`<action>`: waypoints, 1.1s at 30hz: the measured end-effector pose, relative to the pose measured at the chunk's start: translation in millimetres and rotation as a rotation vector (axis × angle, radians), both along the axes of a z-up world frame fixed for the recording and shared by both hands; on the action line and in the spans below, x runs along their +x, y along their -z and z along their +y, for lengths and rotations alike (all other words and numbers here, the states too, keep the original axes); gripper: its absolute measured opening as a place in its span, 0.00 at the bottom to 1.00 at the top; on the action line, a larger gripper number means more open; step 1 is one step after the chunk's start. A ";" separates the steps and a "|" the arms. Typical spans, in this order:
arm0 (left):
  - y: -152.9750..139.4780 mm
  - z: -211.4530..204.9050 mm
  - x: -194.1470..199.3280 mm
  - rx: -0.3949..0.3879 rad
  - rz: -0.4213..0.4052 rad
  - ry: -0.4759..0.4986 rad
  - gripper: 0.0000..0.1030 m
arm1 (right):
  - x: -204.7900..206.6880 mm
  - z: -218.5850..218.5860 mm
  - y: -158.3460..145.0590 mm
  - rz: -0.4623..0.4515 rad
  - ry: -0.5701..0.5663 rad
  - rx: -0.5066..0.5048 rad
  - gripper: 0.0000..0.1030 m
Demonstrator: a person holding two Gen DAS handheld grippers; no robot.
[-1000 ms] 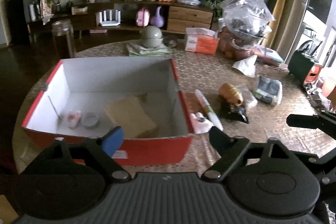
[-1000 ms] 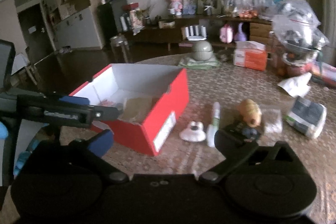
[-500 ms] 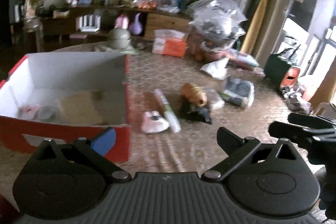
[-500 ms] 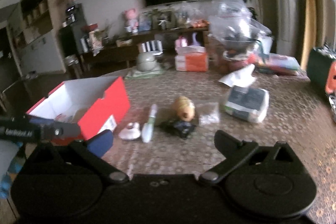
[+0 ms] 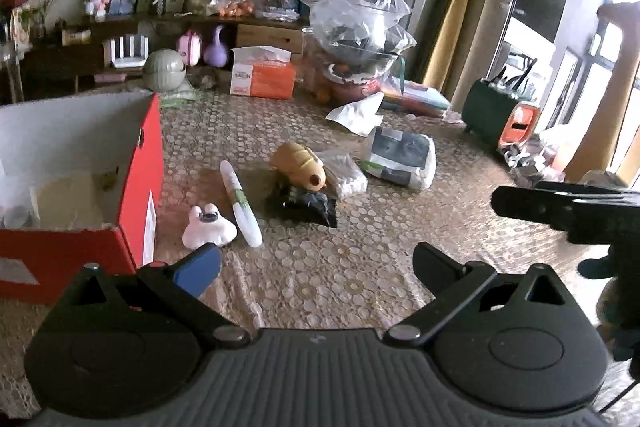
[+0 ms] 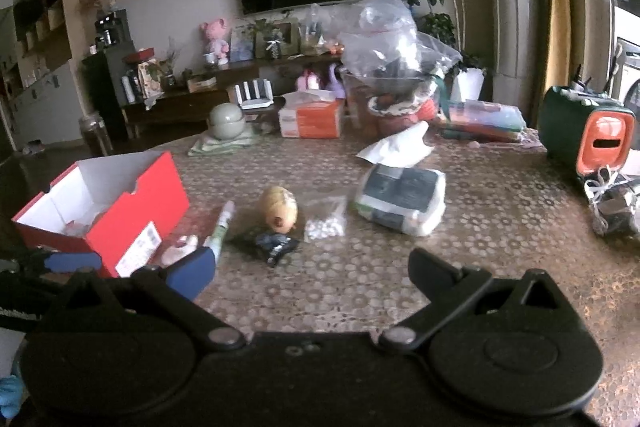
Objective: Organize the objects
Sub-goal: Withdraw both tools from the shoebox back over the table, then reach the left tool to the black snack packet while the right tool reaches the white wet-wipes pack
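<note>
Red box [image 5: 136, 187] now left of both wide-open, empty grippers [image 5: 316, 267] [image 6: 312, 267]; white toy [image 5: 208, 229] just ahead.

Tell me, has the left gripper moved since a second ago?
Yes. The left gripper swung right, away from the red box, toward the white pen.

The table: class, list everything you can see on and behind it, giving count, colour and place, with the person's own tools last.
Box: one, red outside, white inside, table's left, open.
Rabbit-shaped toy: one, white, beside the box.
Tube: one, white with green, right of the toy.
Round figure: one, tan, table middle.
Packet: one, black, under the figure.
Clear bag: one, white beads inside.
Wrapped pack: one, white and dark.
Tissue box: one, orange, far side.
Green case: one, orange front, far right.
Left gripper: open, empty.
Right gripper: open, empty.
</note>
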State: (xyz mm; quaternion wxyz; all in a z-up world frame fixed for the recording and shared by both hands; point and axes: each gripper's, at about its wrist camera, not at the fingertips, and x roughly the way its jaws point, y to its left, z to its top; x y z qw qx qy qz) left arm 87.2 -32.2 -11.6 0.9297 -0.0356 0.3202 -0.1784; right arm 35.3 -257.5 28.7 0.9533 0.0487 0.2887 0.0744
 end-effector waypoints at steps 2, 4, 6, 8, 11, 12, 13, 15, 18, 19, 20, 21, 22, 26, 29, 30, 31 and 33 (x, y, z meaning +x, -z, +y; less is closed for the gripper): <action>0.8 -4.3 3.4 0.009 -0.014 0.000 1.00 | 2.5 -4.3 1.7 0.003 0.011 -0.007 1.00; 1.7 -8.3 9.1 0.008 -0.020 -0.005 1.00 | 5.2 -8.8 3.1 -0.002 0.020 -0.017 1.00; 3.0 -10.8 15.5 0.011 -0.018 -0.010 1.00 | 8.7 -12.5 4.3 -0.003 0.034 -0.032 1.00; 4.4 -12.1 22.3 0.010 -0.013 -0.012 1.00 | 12.6 -15.5 5.6 -0.003 0.040 -0.043 1.00; 6.8 -13.9 34.9 0.007 0.002 -0.023 1.00 | 18.3 -20.0 8.2 0.001 0.046 -0.051 1.00; 7.5 -13.6 39.6 0.001 0.006 -0.029 1.00 | 20.4 -21.0 9.1 0.002 0.049 -0.055 1.00; 8.0 -13.4 45.0 -0.004 0.011 -0.033 1.00 | 23.0 -22.1 10.1 0.004 0.050 -0.057 1.00; 7.5 -15.4 53.9 -0.001 0.015 -0.038 1.00 | 28.3 -24.4 12.2 0.009 0.053 -0.060 1.00; 5.7 -20.9 67.1 0.020 0.004 -0.041 1.00 | 36.2 -28.0 15.0 0.012 0.063 -0.069 1.00; 5.3 -23.2 70.9 0.025 -0.001 -0.036 1.00 | 38.7 -29.3 15.9 0.015 0.066 -0.068 1.00; 5.3 -25.6 74.6 0.030 -0.003 -0.031 1.00 | 41.7 -30.9 16.7 0.016 0.069 -0.067 1.00; 6.0 -28.3 78.6 0.037 -0.005 -0.024 1.00 | 45.1 -32.8 17.7 0.018 0.072 -0.068 1.00; 7.4 -30.3 81.8 0.043 -0.005 -0.018 1.00 | 48.5 -34.5 18.4 0.019 0.077 -0.071 1.00; 16.3 -42.7 91.5 0.076 -0.015 0.025 1.00 | 64.5 -41.5 21.7 0.025 0.091 -0.082 1.00; 23.8 -53.4 97.9 0.113 -0.019 0.047 1.00 | 77.3 -45.8 23.9 0.028 0.094 -0.087 1.00; 26.3 -55.5 100.4 0.118 -0.018 0.054 1.00 | 82.4 -47.4 25.0 0.029 0.097 -0.090 1.00; 29.0 -57.9 103.2 0.123 -0.017 0.062 1.00 | 88.2 -49.1 26.3 0.030 0.098 -0.093 1.00; 33.8 -61.6 108.4 0.136 -0.015 0.072 1.00 | 100.5 -52.7 29.3 0.037 0.108 -0.099 1.00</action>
